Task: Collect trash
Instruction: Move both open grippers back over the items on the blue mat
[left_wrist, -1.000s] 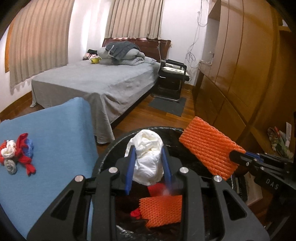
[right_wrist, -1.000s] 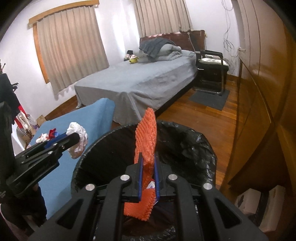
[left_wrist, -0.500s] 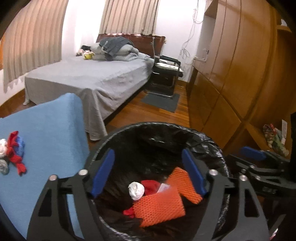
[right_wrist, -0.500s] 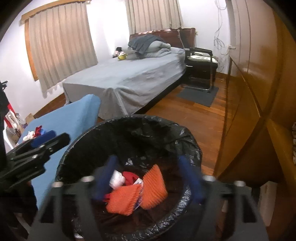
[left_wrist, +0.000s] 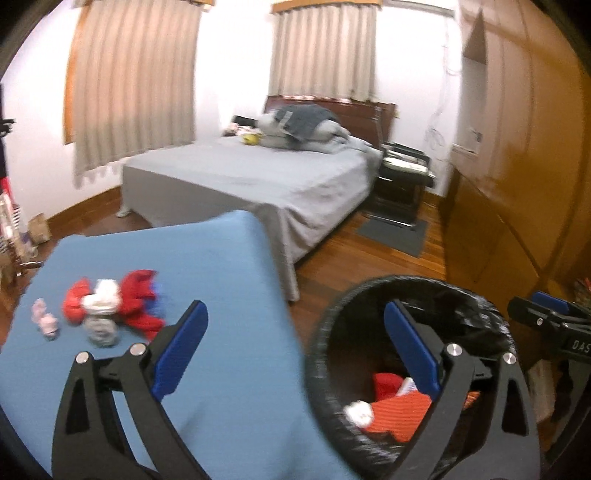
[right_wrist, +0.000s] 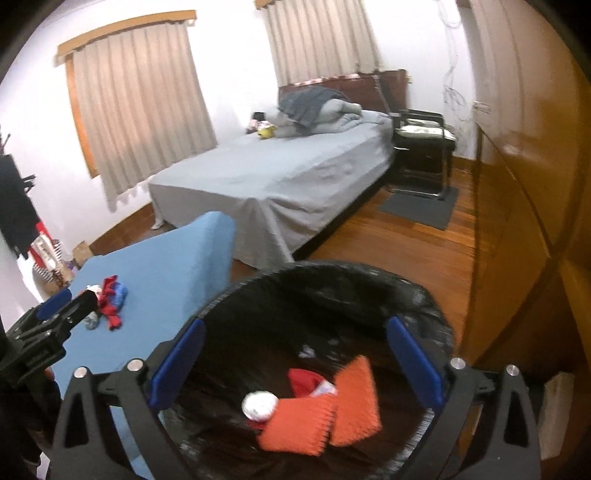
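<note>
A bedroom with pale curtains, a grey-sheeted bed (left_wrist: 258, 177) and a wooden floor surrounds a blue cloth-covered table (left_wrist: 207, 266) with a round bin lined with a black plastic bag (right_wrist: 369, 280) standing just off its right edge.

The left gripper (left_wrist: 295, 347) has its jaws opening wide with nothing between them; in the left wrist view one finger sits over the blue table and the other over the bin's mouth. The right gripper (right_wrist: 295, 363) hangs over the bin, its jaws also opening wide and empty.

Inside the bin lie two orange foam-net sleeves (right_wrist: 321, 410), a crumpled white wad (right_wrist: 258, 404) and a scrap of red material (right_wrist: 304, 380), so part of the collecting looks done.

What is left sits on the blue table towards its far left corner: a heap of red and blue scraps (left_wrist: 136, 299) with a white crumpled ball (left_wrist: 103, 297) on it, a grey crumpled wad (left_wrist: 101, 330) touching the heap on its near side, and a small pale pink piece (left_wrist: 44, 319) just beside it to the left. By my judgement the task is roughly midway, with that cluster next to be picked up and carried to the bin.
</note>
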